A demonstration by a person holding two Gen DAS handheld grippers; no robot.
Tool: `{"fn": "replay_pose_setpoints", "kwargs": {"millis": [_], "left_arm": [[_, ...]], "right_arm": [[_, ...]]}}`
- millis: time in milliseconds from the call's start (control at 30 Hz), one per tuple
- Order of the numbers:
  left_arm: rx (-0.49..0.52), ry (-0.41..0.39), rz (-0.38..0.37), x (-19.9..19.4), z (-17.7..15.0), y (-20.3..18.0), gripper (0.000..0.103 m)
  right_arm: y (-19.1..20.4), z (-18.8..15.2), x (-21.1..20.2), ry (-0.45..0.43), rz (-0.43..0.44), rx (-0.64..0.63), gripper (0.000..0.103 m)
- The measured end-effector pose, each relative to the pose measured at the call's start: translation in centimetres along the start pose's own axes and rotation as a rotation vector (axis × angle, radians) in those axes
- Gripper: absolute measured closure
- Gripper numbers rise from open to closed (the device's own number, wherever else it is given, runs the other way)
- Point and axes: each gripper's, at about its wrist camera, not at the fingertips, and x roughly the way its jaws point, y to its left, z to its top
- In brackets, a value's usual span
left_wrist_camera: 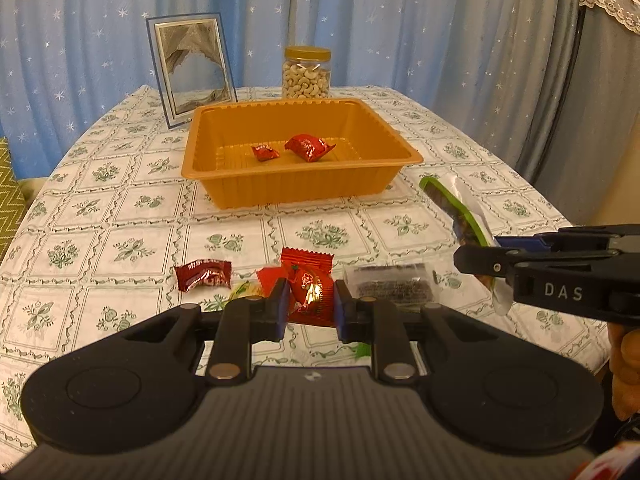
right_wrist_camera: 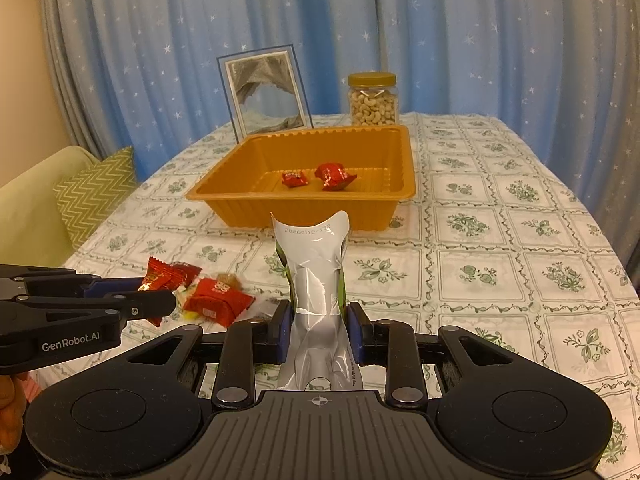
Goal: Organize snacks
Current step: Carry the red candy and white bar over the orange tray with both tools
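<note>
An orange tray (left_wrist_camera: 280, 192) (right_wrist_camera: 248, 206) stands mid-table with two red wrapped candies (left_wrist_camera: 308, 147) (right_wrist_camera: 334, 176) inside. My left gripper (left_wrist_camera: 310, 300) is shut on a red candy packet (left_wrist_camera: 312, 292), held above the near table; it shows in the right wrist view (right_wrist_camera: 160, 292). My right gripper (right_wrist_camera: 318, 320) is shut on a silver-and-green snack pouch (right_wrist_camera: 316, 272), also seen in the left wrist view (left_wrist_camera: 460, 208). Loose snacks lie on the cloth: a dark red candy (left_wrist_camera: 204, 274), a red packet (right_wrist_camera: 218, 296), a clear dark packet (left_wrist_camera: 390, 286).
A picture frame (left_wrist_camera: 192, 68) (right_wrist_camera: 266, 92) and a jar of cashews (left_wrist_camera: 307, 74) (right_wrist_camera: 373, 100) stand behind the tray. A green sofa with a zigzag cushion (right_wrist_camera: 92, 196) sits left of the table. Blue star curtains hang behind.
</note>
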Motion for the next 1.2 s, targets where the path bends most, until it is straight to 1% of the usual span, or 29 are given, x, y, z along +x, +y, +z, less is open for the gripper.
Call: {"fn": "replay_pose_setpoints", "kwargs": {"millis": [300, 600, 867, 1033, 1200], "left_arm": [[0.035, -0.027, -0.007, 0.3, 2.0, 0.2, 0.083], [0.045, -0.066, -0.006, 1.5, 5.0, 1.5, 0.083], [0.008, -0.095, -0.013, 4.0, 8.5, 3.3, 0.083], [-0.013, -0.098, -0.016, 6.1, 10.4, 4.5, 0.083], [-0.009, -0.1, -0.012, 8.0, 11.9, 5.1, 0.083]], "right_arm": [[0.0, 1.6, 0.0, -0.028, -0.011, 0.003, 0.073], [0.2, 4.9, 0.7, -0.077, -0.01, 0.0, 0.073], [-0.2, 8.7, 3.0, -0.109, -0.015, 0.0, 0.073], [-0.5, 10.4, 5.0, -0.105, -0.02, 0.001, 0.073], [-0.9, 12.0, 7.1, -0.098, -0.038, 0.0, 0.073]]}}
